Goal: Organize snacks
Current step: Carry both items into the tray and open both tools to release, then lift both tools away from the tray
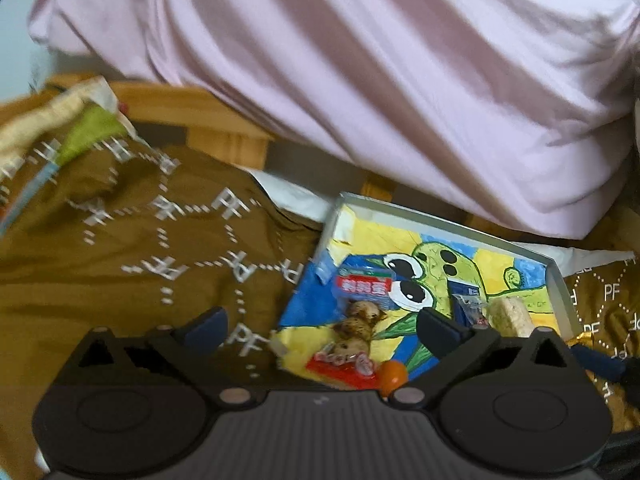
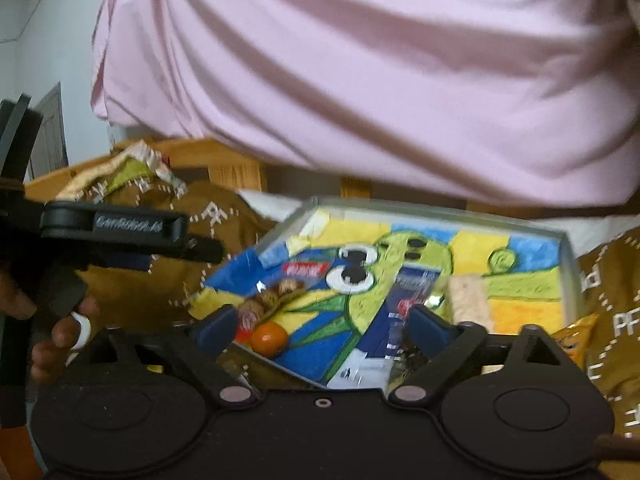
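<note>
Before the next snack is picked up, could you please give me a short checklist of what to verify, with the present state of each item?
1. Left gripper open and empty: ok, fingers spread, nothing between them.
2. Right gripper open and empty: ok, fingers spread, nothing held.
3. Tray in view of both cameras: ok.
4. Snacks already in the tray: ok, orange ball, pale rice bar and red packet lie inside it.
5. Snack left outside the tray: not ok, a yellow bag lies on the brown cloth beside the tray.
6. Sharpness of view: not ok, both pictures are blurred, so labels cannot be read.
</note>
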